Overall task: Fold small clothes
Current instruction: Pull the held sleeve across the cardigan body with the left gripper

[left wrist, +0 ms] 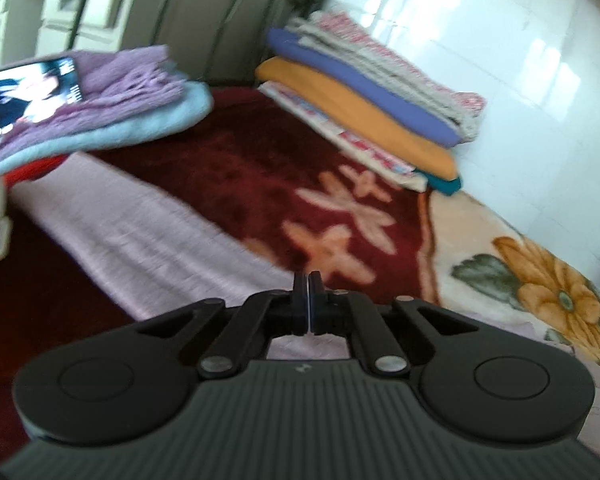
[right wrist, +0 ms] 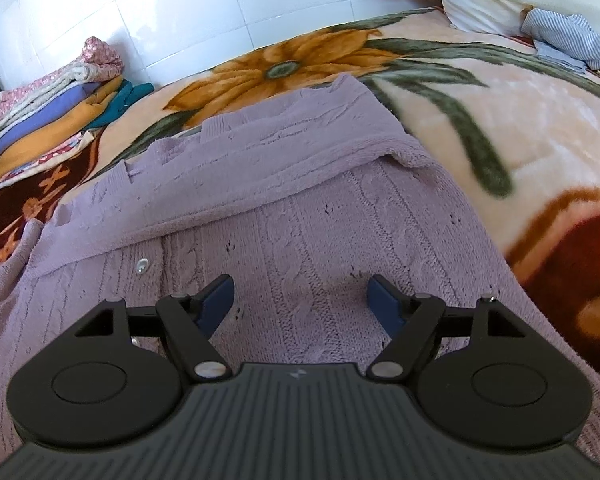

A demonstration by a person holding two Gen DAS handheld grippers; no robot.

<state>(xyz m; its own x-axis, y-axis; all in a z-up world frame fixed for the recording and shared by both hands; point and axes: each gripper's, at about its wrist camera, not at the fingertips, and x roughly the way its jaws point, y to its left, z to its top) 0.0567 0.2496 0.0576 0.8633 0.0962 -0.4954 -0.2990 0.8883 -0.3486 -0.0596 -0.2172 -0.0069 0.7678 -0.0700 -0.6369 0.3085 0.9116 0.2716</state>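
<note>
Floral blanket point(right wrist: 480, 92) covers the bed; my lilac cardigan point(right wrist: 300, 216) lies spread on it. Left tongs point(left wrist: 308, 280) are pressed together, whether on cloth I cannot tell; right tongs point(right wrist: 302, 290) hover spread above it.

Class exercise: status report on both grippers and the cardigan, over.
Left gripper shut, nothing visibly held. Right gripper open above lilac cardigan, one sleeve folded across. Nothing in the way.

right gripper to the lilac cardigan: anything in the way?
Nothing visible. The right gripper hangs open directly over the lilac cardigan, only bare knit showing between its fingers. One sleeve is already folded across the body; the small button sits off to the side.
</note>
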